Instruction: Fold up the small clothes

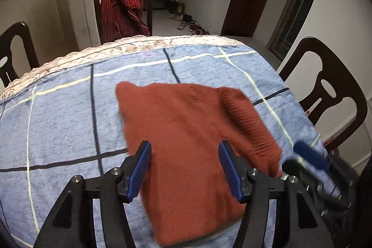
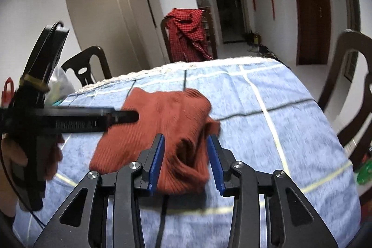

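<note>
A rust-red knit sweater (image 1: pixel 186 131) lies partly folded on the blue checked tablecloth (image 1: pixel 58 120). My left gripper (image 1: pixel 184 169) is open just above its near part, a blue pad on each side. The right gripper shows blurred at the sweater's right edge in this view (image 1: pixel 309 155). In the right wrist view my right gripper (image 2: pixel 187 159) is open, its blue pads on either side of a bunched ribbed end of the sweater (image 2: pixel 167 122). The left gripper (image 2: pixel 69 120) reaches in from the left over the sweater.
Dark wooden chairs stand around the table (image 1: pixel 325 90) (image 1: pixel 14 45) (image 2: pixel 353 85). A red checked shirt (image 1: pixel 123 4) hangs on the far chair. A lace cloth edge (image 1: pixel 93 55) runs along the table's far side. A plastic bag (image 2: pixel 59 85) sits at the left.
</note>
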A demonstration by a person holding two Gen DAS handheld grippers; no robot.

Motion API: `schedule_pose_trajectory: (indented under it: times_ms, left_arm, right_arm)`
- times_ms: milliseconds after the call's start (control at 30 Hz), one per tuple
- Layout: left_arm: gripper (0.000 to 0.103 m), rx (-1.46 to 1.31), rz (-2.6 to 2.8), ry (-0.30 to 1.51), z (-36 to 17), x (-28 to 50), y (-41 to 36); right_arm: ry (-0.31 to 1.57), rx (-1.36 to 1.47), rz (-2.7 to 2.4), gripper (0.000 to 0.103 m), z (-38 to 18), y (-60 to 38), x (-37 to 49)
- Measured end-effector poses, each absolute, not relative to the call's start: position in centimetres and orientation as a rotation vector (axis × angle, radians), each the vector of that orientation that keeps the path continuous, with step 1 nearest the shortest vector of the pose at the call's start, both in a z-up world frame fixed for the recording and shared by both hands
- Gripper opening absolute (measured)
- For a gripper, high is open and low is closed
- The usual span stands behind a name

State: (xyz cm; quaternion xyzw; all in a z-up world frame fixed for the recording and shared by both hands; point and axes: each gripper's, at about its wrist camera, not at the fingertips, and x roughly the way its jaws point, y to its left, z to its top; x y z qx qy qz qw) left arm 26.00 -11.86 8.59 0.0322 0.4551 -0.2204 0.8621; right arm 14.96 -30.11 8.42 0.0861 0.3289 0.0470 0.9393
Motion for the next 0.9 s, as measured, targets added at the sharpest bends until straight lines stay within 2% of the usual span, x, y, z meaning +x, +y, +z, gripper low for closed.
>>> schedule_pose_trajectory:
  times_ms: [567, 700, 900]
  left_arm:
    - [0.064, 0.16, -0.361, 0.868, 5.1, 24.0, -10.6]
    - [0.064, 0.18, -0.351, 0.836, 5.1, 23.4, -10.5]
    - [0.064, 0.19, -0.35, 0.808, 5.2, 22.9, -10.4]
  right_arm:
    - [0.807, 0.143, 0.037, 0.039, 4.0, -32.4, 19.3]
    - [0.825, 0.2, 0.046, 0.039, 4.7, -33.5, 19.1]
    - [0.736, 0.185, 0.083, 0.039, 7.1, -33.0, 18.0]
